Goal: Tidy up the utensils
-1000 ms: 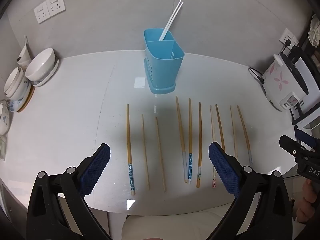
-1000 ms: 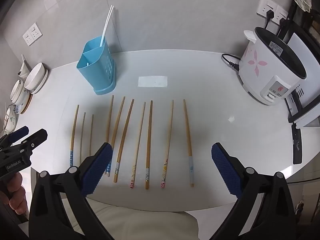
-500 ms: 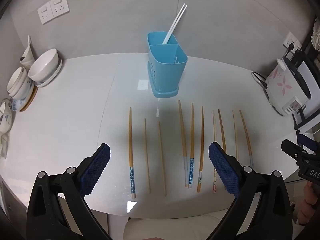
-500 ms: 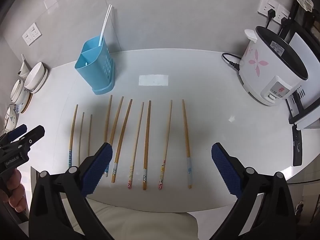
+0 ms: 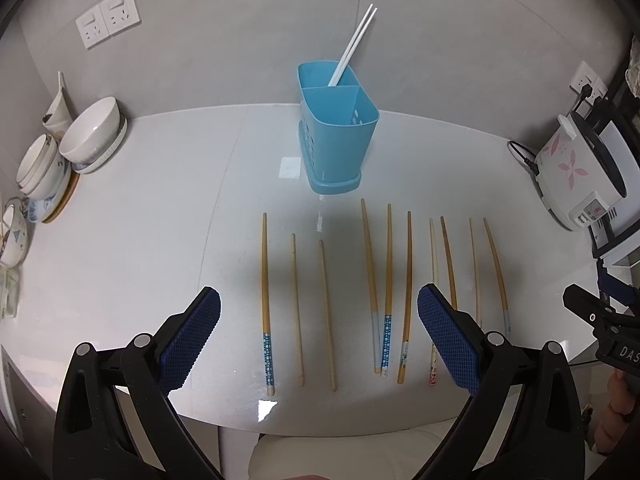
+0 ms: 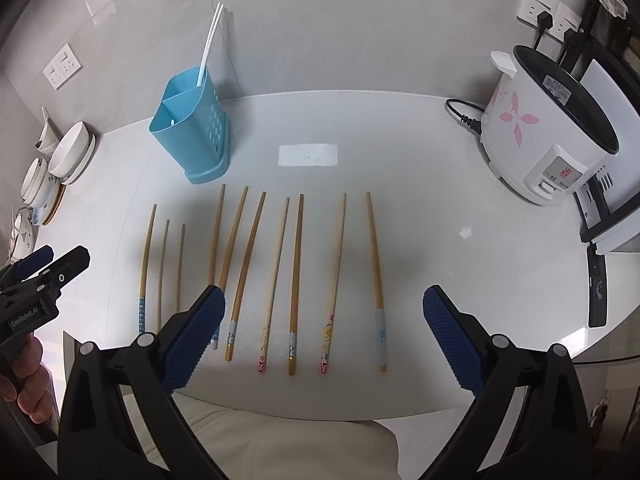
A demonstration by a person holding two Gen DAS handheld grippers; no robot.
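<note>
Ten chopsticks lie in a row on the white surface, near the blue holder holding two white chopsticks. Both grippers, left and right, hover with fingers spread, empty.

left wrist: high, looks forward-down | right wrist: same | shared: chopsticks, holder
</note>
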